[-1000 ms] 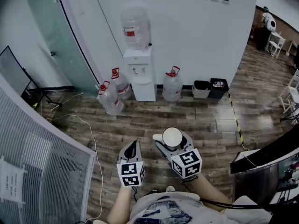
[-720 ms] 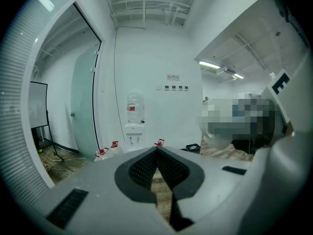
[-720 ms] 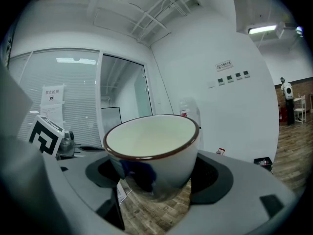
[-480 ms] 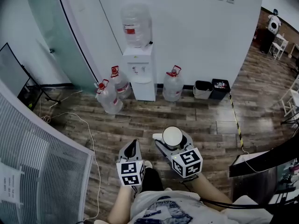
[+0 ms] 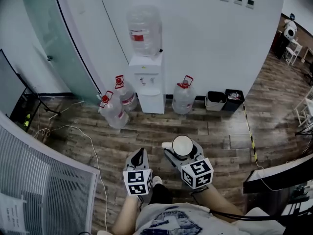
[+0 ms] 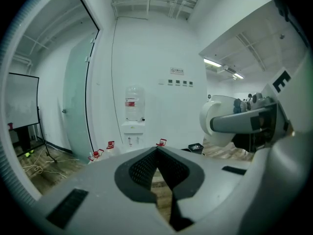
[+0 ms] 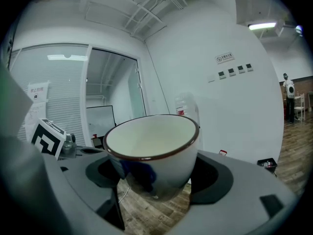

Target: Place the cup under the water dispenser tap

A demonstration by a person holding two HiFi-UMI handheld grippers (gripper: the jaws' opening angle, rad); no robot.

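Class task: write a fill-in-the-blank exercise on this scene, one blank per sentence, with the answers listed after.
The cup sits between the jaws of the ____ gripper. The left gripper has its jaws shut on ____. Inside, the cup is ____. On the floor beside the water dispenser stand ____ spare bottles.
Missing words: right; nothing; empty; three.

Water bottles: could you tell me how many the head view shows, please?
4. The top bottle sits on the water dispenser; the front-left bottle and back-left bottle are on the floor left of it; the right bottle stands right of it. None looks hidden.
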